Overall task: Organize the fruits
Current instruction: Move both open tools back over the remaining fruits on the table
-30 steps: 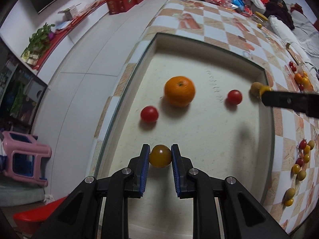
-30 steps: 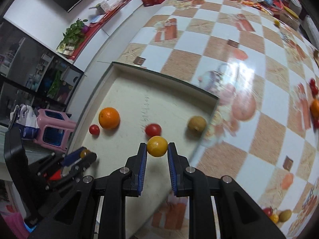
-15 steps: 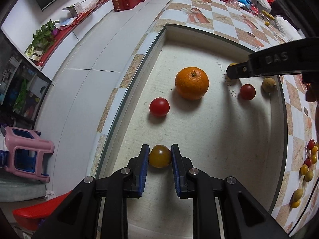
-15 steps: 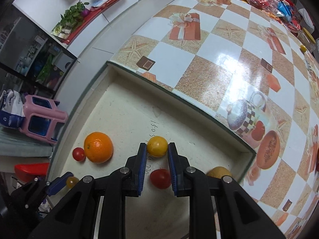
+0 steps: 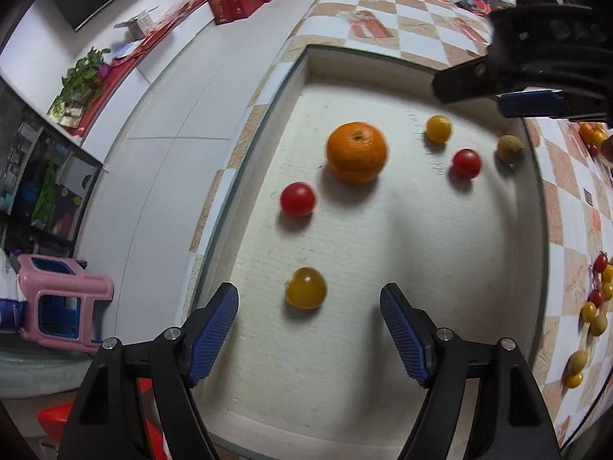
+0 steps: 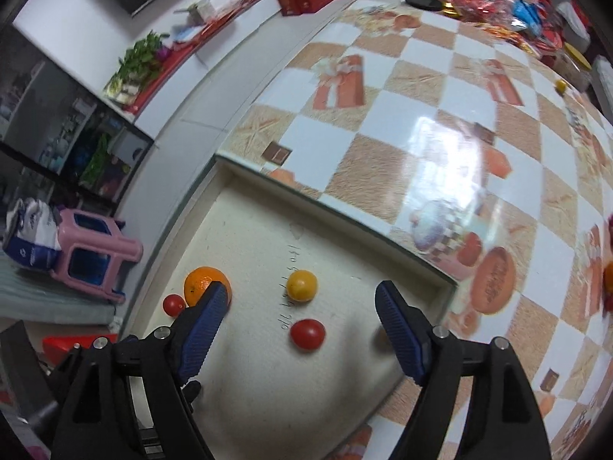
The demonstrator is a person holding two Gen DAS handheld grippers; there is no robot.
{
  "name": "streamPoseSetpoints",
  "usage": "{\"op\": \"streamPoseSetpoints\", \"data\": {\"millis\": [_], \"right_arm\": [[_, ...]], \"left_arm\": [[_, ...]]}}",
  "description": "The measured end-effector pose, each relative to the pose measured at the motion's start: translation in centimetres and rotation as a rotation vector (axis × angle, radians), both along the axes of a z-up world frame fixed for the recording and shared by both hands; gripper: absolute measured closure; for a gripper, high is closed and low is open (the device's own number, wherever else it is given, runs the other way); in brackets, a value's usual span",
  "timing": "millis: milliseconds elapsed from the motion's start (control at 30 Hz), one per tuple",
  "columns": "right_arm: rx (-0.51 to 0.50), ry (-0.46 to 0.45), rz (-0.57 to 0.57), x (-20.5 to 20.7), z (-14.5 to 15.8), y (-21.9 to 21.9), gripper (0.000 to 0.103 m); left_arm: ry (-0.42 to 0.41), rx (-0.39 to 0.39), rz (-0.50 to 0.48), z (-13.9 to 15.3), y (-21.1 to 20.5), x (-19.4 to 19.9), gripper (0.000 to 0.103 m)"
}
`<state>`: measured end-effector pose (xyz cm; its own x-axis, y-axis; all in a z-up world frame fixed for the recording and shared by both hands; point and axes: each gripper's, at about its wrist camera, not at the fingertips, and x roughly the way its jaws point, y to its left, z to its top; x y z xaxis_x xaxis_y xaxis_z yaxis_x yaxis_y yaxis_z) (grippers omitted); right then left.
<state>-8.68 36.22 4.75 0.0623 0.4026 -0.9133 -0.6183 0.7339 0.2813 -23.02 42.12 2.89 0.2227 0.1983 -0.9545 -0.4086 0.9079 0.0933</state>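
A shallow cream tray (image 5: 421,364) sits sunk in the checkered table. In it lie an orange (image 5: 356,152), two red tomatoes (image 5: 297,199) (image 5: 466,163), a yellow tomato (image 5: 438,128), a brownish fruit (image 5: 509,149) and a dark yellow tomato (image 5: 305,287). My left gripper (image 5: 309,331) is open, with the dark yellow tomato lying free just ahead of it. My right gripper (image 6: 300,324) is open above the tray, the yellow tomato (image 6: 302,286) and a red tomato (image 6: 307,334) lying between its fingers. The orange (image 6: 201,283) is partly hidden by its left finger.
Several small red and yellow tomatoes (image 5: 595,299) lie on the checkered tablecloth (image 6: 421,122) right of the tray. The right gripper's body (image 5: 536,61) hangs over the tray's far right corner. A pink stool (image 5: 57,306) stands on the floor to the left. Clutter fills the table's far end.
Both grippers have opened. The left let go of the dark yellow tomato and the right let go of the yellow tomato; both now lie in the tray.
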Motion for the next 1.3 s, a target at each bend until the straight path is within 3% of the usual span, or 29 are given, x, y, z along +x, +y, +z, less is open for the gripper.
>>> {"op": "streamPoseSetpoints", "data": {"millis": [300,533,733,1033,1233,1300], "right_arm": [[0.004,-0.02,-0.203,-0.2,2.1,-10.4,0.02],[-0.11,-0.015,-0.403,-1.7,1.0,-22.1,0.02],[-0.177,0.024,-0.534,-2.6,-0.7,-29.3,0.02],[-0.16,0.052,-0.557,-3.5,-1.6,-32.4,0.02],[-0.151,0.056,-0.525,-3.2,-2.1,-31.8,0.02],[-0.146,0.056,-0.519,-2.9,-2.4,-31.7,0.028]], "left_arm": [[-0.051,0.015,-0.173,3.2,-4.9,2.9,0.025],[-0.074,-0.02,-0.313,4.5,-10.1,5.3,0.025],[-0.055,-0.08,-0.444,4.4,-15.9,5.3,0.025],[0.037,-0.215,-0.506,1.8,-22.0,3.9,0.025],[0.087,-0.231,-0.465,-0.3,-23.3,3.8,0.025],[0.102,-0.233,-0.455,-0.8,-23.5,3.8,0.025]]}}
